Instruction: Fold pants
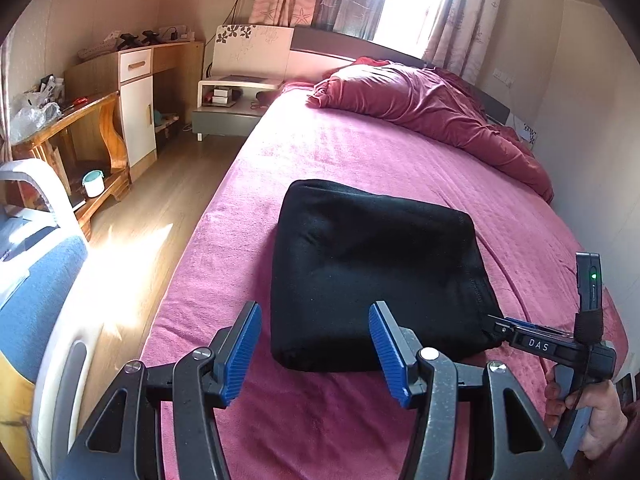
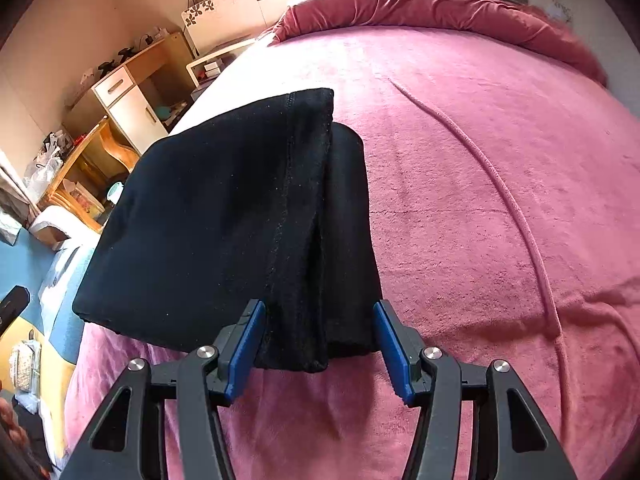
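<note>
The black pants (image 1: 372,276) lie folded into a thick, roughly square bundle on the pink bed cover (image 1: 360,152). My left gripper (image 1: 316,350) is open and empty, just in front of the bundle's near edge. My right gripper (image 2: 320,344) is open, with its jaws on either side of the bundle's near right corner (image 2: 320,272), not closed on it. It also shows in the left wrist view (image 1: 496,324), at the bundle's right corner, held by a hand (image 1: 592,416).
A crumpled dark red duvet (image 1: 432,108) lies at the head of the bed. A ridge in the cover (image 2: 500,184) runs to the right of the pants. The bed's left edge drops to a wooden floor (image 1: 160,208) with a nightstand (image 1: 232,100), a cabinet and shelves.
</note>
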